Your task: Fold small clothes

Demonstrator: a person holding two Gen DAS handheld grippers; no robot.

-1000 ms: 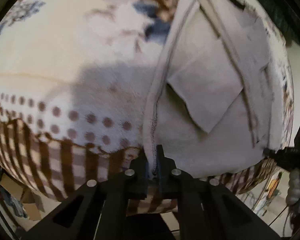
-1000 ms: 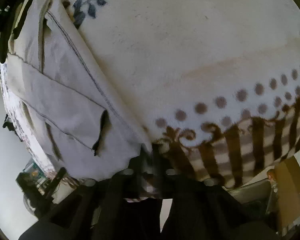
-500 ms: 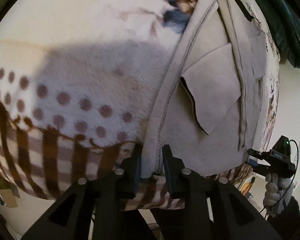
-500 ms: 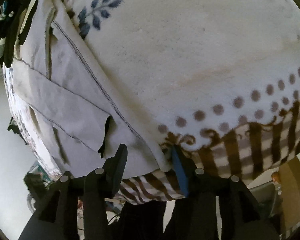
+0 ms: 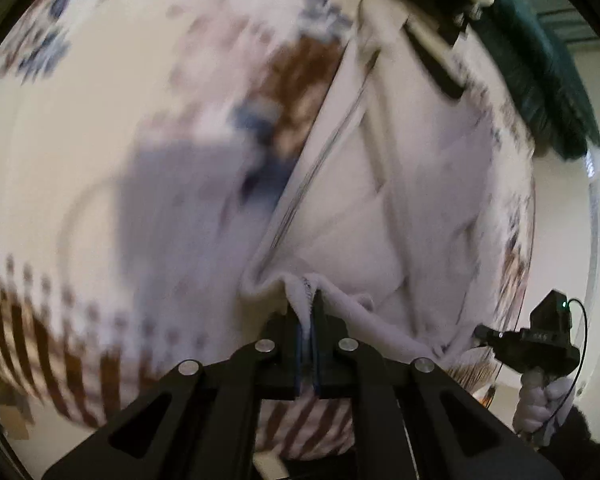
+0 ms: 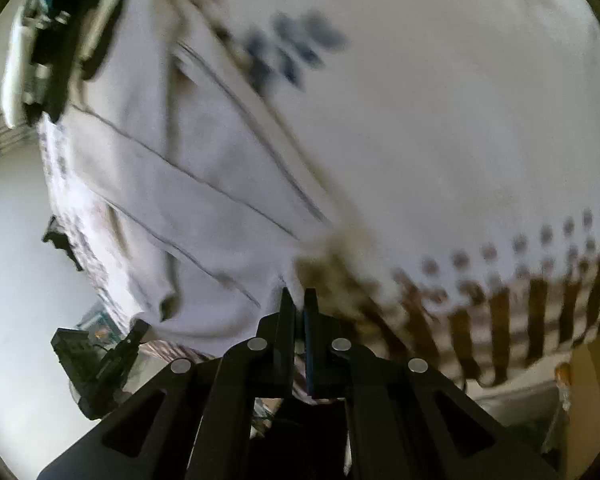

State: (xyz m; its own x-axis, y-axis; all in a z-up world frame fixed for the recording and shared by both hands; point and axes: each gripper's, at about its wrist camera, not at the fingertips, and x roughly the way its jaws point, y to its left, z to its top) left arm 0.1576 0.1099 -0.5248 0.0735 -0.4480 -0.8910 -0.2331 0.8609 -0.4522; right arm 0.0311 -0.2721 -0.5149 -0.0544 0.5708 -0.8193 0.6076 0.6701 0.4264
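A pale grey garment with dark seam lines lies on a cream blanket. It also shows in the right wrist view. My left gripper is shut on the garment's near left corner, which bunches up between the fingers. My right gripper is shut on the garment's near right corner. Both near corners are lifted a little off the blanket. The right gripper shows in the left wrist view, and the left gripper in the right wrist view. Both views are motion-blurred.
The blanket has brown dots and stripes along its near edge and blue leaf prints. Dark and white clothes lie at the far end. A dark green cloth lies far right. A cardboard box stands below right.
Both grippers were open around the garment's near hem half a second ago. Now both have shut on it and lifted the corners, moving forward over the garment.
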